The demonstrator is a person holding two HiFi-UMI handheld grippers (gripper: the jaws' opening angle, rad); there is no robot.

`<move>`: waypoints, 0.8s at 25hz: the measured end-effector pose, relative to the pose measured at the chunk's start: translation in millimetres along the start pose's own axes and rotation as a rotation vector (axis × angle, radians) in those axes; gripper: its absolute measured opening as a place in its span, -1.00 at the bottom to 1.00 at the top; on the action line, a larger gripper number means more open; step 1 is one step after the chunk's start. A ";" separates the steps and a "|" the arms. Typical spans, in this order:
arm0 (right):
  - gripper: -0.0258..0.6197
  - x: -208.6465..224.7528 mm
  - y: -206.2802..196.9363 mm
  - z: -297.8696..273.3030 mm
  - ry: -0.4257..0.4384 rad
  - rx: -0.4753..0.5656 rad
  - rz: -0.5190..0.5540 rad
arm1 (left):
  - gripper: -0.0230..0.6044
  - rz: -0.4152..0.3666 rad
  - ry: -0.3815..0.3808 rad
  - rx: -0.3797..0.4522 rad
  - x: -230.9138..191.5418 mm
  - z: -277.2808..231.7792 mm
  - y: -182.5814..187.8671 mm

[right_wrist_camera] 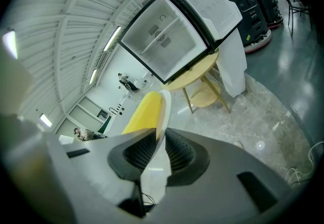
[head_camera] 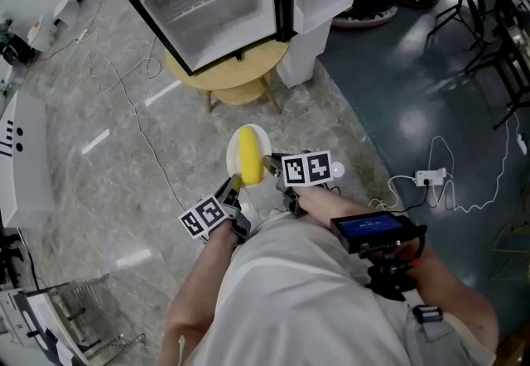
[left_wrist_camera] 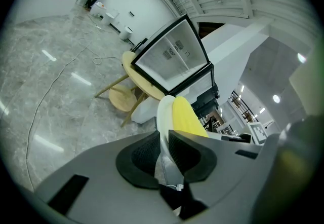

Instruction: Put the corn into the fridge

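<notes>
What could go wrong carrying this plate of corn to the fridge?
1. The corn lies loose on the plate, which the left hand-held gripper and right hand-held gripper pinch only at its rim. A small tilt could roll it off.
2. A cable runs across the floor near the path to the fridge, so it may be a trip hazard.

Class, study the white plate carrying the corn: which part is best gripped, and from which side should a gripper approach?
Grip the plate by its thin rim, coming in edge-on from the sides. The rim is slim enough for the jaws, and the corn fills the middle. The left gripper and right gripper are each shut on opposite rim edges, which probably keeps it level.
</notes>
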State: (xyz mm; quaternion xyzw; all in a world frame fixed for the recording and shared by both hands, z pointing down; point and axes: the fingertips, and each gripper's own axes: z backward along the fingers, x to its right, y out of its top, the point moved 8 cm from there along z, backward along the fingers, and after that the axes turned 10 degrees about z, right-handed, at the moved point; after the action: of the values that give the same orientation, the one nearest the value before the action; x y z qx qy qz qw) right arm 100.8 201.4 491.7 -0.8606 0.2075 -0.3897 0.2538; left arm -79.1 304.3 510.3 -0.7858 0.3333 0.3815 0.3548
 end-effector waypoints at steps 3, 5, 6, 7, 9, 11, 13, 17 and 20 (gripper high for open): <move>-0.76 7.7 3.1 1.2 0.001 -0.005 -0.001 | -0.76 0.005 0.002 -0.002 2.0 -7.4 -2.6; -0.76 12.6 5.8 1.6 0.000 -0.003 -0.007 | -0.76 0.003 0.005 -0.009 3.5 -13.5 -2.3; -0.76 15.4 7.9 1.5 -0.001 -0.003 -0.010 | -0.76 0.001 0.005 -0.012 4.5 -17.2 -1.1; -0.76 18.7 10.5 1.3 -0.003 -0.005 -0.013 | -0.76 0.001 0.005 -0.015 5.9 -21.4 0.3; -0.76 26.0 16.2 0.9 -0.007 -0.009 -0.019 | -0.76 0.005 0.005 -0.019 9.1 -30.1 2.4; -0.76 32.6 21.2 1.0 -0.009 -0.014 -0.024 | -0.76 0.012 0.008 -0.022 12.0 -37.6 2.9; -0.76 38.6 26.4 0.3 -0.008 -0.016 -0.026 | -0.76 0.017 0.012 -0.023 14.3 -44.8 3.8; -0.76 55.0 43.2 -5.7 -0.003 -0.010 -0.042 | -0.76 0.014 0.020 -0.032 20.9 -65.9 15.5; -0.76 63.9 58.6 -13.7 0.005 -0.009 -0.050 | -0.76 0.010 0.032 -0.030 26.2 -78.9 28.7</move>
State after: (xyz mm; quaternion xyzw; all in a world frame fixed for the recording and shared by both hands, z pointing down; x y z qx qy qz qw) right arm 119.8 116.2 500.6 -0.8658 0.1882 -0.3971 0.2395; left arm -60.5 218.5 515.7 -0.7954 0.3369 0.3756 0.3357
